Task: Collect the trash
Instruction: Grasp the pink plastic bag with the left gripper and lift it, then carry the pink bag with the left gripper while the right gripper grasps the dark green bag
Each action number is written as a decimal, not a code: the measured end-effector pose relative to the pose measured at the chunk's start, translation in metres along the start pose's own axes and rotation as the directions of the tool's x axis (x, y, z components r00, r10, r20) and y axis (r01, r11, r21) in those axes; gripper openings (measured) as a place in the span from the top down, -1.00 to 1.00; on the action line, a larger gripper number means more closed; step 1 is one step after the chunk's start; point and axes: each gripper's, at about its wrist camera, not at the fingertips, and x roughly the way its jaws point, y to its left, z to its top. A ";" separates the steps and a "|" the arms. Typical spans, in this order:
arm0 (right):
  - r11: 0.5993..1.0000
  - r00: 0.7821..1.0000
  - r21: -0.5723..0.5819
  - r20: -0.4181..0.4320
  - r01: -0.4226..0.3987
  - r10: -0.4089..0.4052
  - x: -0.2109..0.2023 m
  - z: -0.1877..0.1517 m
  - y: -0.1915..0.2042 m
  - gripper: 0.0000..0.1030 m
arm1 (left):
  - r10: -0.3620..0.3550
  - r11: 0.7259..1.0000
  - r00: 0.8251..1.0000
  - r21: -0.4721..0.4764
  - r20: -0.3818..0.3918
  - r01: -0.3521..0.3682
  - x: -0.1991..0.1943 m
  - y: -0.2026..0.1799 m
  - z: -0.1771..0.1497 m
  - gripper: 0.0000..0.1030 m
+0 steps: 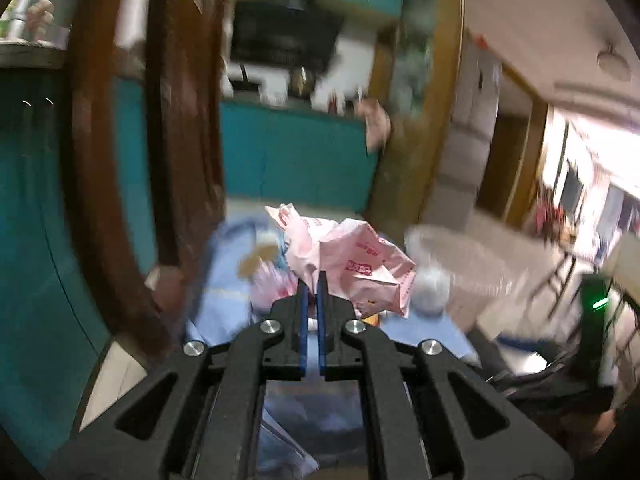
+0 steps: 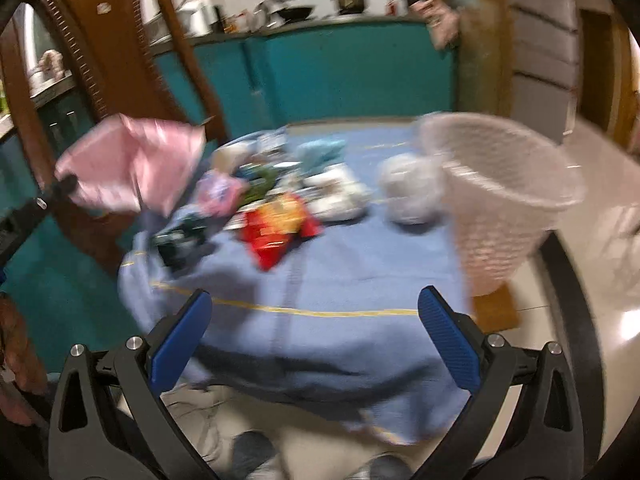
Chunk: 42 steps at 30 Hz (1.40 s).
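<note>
At the far left of the right wrist view, the left gripper [image 2: 66,184] is holding a pink bag [image 2: 128,164] in the air beyond the table's left edge, its fingers [image 1: 303,308] clamping together on a pinch of the crumpled plastic. On the table [image 2: 340,272], draped in a blue cloth, trash is lying in a loose heap toward the far side: a dark wrapper [image 2: 180,244] near the left edge, a red-and-yellow snack bag [image 2: 276,224] in the middle, white crumpled pieces [image 2: 340,196] and a white wad [image 2: 408,192] further right. A white woven basket [image 2: 504,200] is standing tilted at the right edge. The right gripper [image 2: 316,344] is hovering over the near edge, fingers wide apart and holding nothing.
</note>
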 end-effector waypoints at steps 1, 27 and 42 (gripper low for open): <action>0.999 0.999 0.001 -0.015 -0.051 0.051 0.010 0.003 0.010 -0.95 | 0.007 1.000 0.999 0.008 0.040 -0.007 -0.007 0.000 0.002 0.91; 0.964 0.962 0.013 -0.062 -0.265 0.265 0.064 0.019 0.078 0.28 | 0.120 0.993 0.981 -0.028 0.152 -0.117 -0.027 0.001 0.007 0.91; 0.999 0.989 -0.045 0.151 0.007 -0.001 -0.020 0.022 -0.020 0.28 | 0.106 0.993 0.991 0.063 -0.086 -0.101 0.025 -0.028 -0.006 0.91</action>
